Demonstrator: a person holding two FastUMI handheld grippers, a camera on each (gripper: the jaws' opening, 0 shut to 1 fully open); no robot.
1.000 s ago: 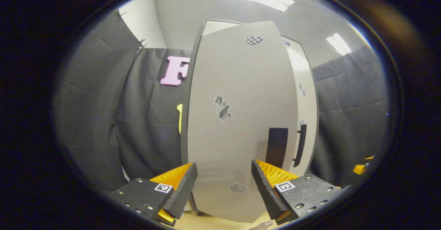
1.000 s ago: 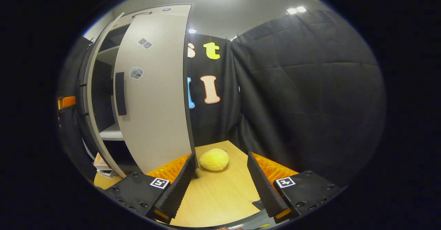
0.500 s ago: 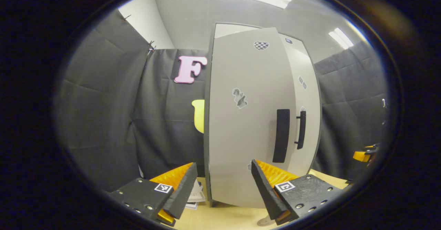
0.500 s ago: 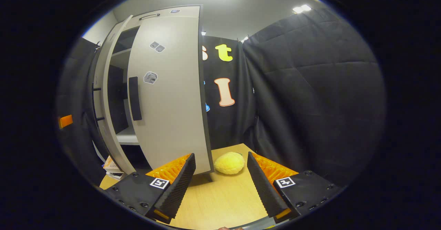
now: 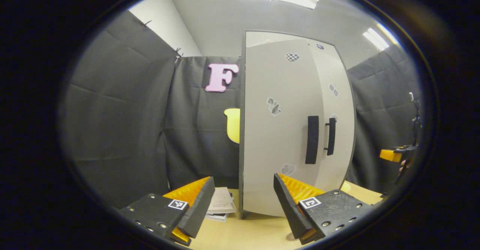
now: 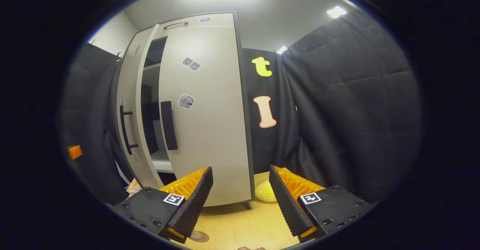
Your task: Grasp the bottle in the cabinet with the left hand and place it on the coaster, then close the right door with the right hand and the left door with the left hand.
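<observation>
A yellow plush toy (image 6: 265,193) is sitting by the cabinet's right door (image 6: 204,107). Left door (image 5: 275,130) is hanging ajar ahead of the left gripper (image 5: 243,205); right gripper (image 6: 240,201) too, both spread, holding nothing.

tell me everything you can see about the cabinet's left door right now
The left door is a tall, flat, pale grey panel with a dark edge, looking like laminated board. It carries a black vertical handle near its free edge and a few small stickers. It stands upright and partly open: in the right gripper view a gap between it and the right door shows shelves inside. Neither gripper touches it.
</observation>
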